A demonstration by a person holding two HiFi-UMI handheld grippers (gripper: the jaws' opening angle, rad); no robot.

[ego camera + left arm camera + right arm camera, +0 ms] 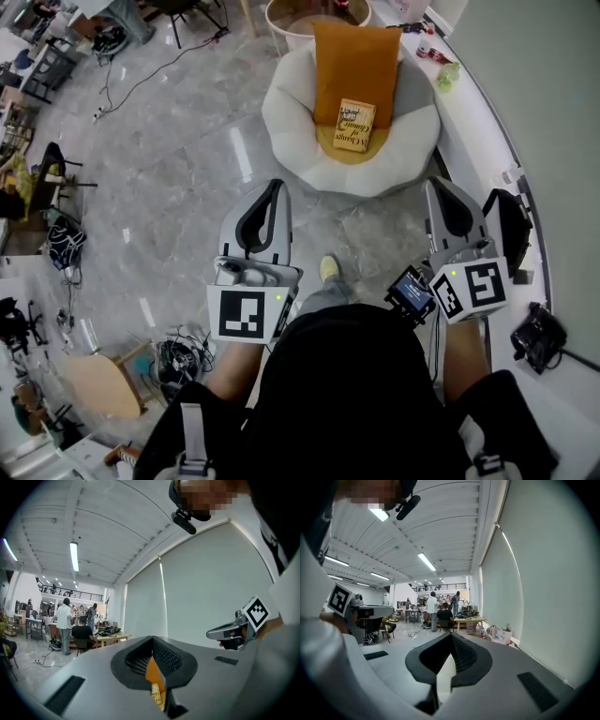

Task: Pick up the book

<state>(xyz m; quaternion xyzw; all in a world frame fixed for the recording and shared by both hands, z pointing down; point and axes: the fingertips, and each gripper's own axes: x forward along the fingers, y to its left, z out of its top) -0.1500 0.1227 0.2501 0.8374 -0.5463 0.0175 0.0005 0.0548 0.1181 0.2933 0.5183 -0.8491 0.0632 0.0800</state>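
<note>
**Both grippers closed, book lying on the chair cushion**

Fingers (136, 662) of the left gripper (272, 187) meet at their tips and hold nothing. The right gripper (441, 187) is likewise closed and empty, its dark pads (461, 660) pressed together at the front. Both are held side by side above the gray floor (169, 141), well short of the chair (291, 122).

The book (354, 125) is small, with a tan cover and dark lettering across it. It lies flat, cover up, on the orange cushion (356, 56), at the foot of the part that stands up against the back of the round white chair. It is well apart from both grippers and nothing touches it.

From the left gripper view only a thin strip of the book (156, 696) and the orange behind it shows, through the narrow wedge below the closed tips. The same wedge in the right gripper view shows just a pale surface, which I cannot identify. The lettering on the cover is too small to read with confidence. The person's hands are hidden behind the marker cubes, and a dark torso fills the lower part of the head view, with one pale shoe (329, 269) showing between the grippers.
</note>
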